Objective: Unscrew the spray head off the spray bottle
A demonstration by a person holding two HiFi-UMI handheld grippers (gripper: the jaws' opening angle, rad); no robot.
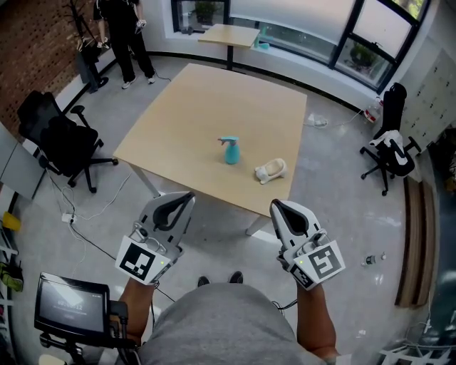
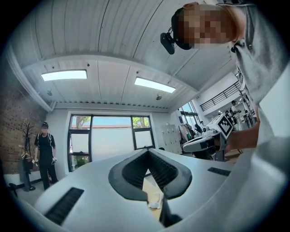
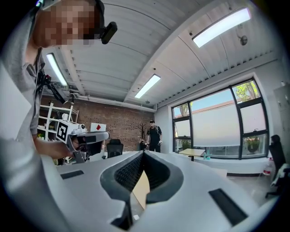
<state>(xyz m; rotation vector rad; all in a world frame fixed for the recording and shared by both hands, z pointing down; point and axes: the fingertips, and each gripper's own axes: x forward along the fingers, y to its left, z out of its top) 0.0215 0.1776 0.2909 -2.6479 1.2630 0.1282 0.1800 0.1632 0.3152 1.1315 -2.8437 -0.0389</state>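
**A:** Start closest to you. What are your jaws doing?

**B:** My left gripper (image 1: 183,199) has its jaws pressed together with nothing between them. The left gripper view (image 2: 147,155) shows the dark pads meeting at the tip. My right gripper (image 1: 278,207) is the same, closed on nothing, and its own view (image 3: 143,155) shows that too. I hold both in front of my body over the floor, short of the near edge of the table (image 1: 178,107).

**A:** And the thing you're meant to work on?

**B:** The spray bottle (image 1: 231,152) stands upright on the table, well apart from both grippers. It's teal, and the spray head (image 1: 227,140) sits on top of it. I'm touching neither.

**A:** Is anything next to it?

**B:** A small white object (image 1: 271,170) lies just to its right and a little nearer to me, not touching it.

**A:** And farther out?

**B:** A black office chair (image 1: 64,142) stands off the table's left side. Beyond the table, a person (image 1: 122,32) in dark clothes stands by the brick wall, and a small table (image 1: 229,34) sits before the windows (image 1: 285,11).
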